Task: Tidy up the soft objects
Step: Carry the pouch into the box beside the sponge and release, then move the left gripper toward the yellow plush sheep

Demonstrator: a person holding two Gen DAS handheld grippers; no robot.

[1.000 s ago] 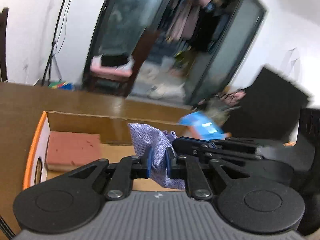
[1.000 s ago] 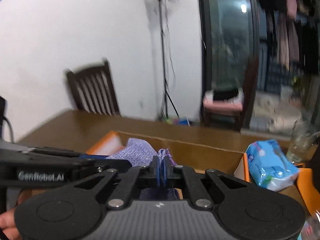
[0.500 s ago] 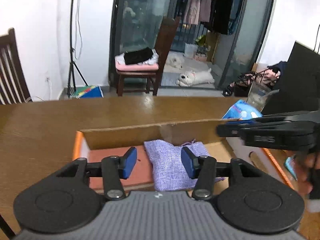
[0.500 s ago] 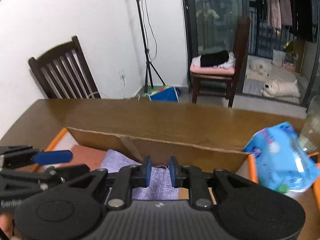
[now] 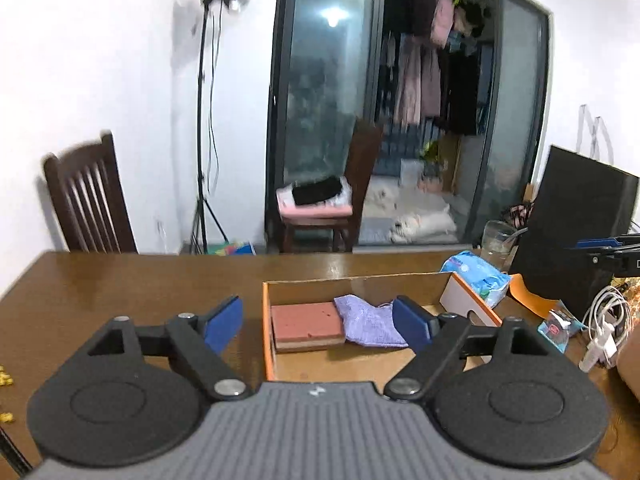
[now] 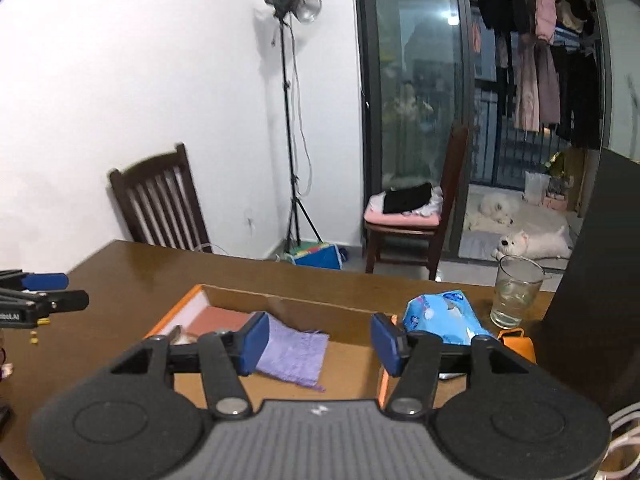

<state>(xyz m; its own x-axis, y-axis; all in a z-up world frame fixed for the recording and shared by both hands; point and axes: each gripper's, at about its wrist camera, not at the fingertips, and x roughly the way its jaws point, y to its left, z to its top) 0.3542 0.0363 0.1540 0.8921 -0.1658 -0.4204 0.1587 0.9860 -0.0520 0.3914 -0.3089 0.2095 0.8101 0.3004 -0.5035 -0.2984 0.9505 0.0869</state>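
Lying flat and slightly rumpled inside the shallow orange-edged cardboard box (image 5: 472, 308), touching the terracotta-coloured rectangular sponge block (image 5: 306, 324) to its left: the lilac woven fabric pouch (image 5: 370, 326). Hovering above and short of the box with blue pads spread wide and gripping nothing: the left gripper (image 5: 318, 322) and the right gripper (image 6: 318, 338). Now pulled back and fully parted, both having been pinching the pouch a second ago. Sitting just right of the box: a blue plastic tissue pack (image 6: 442, 318).
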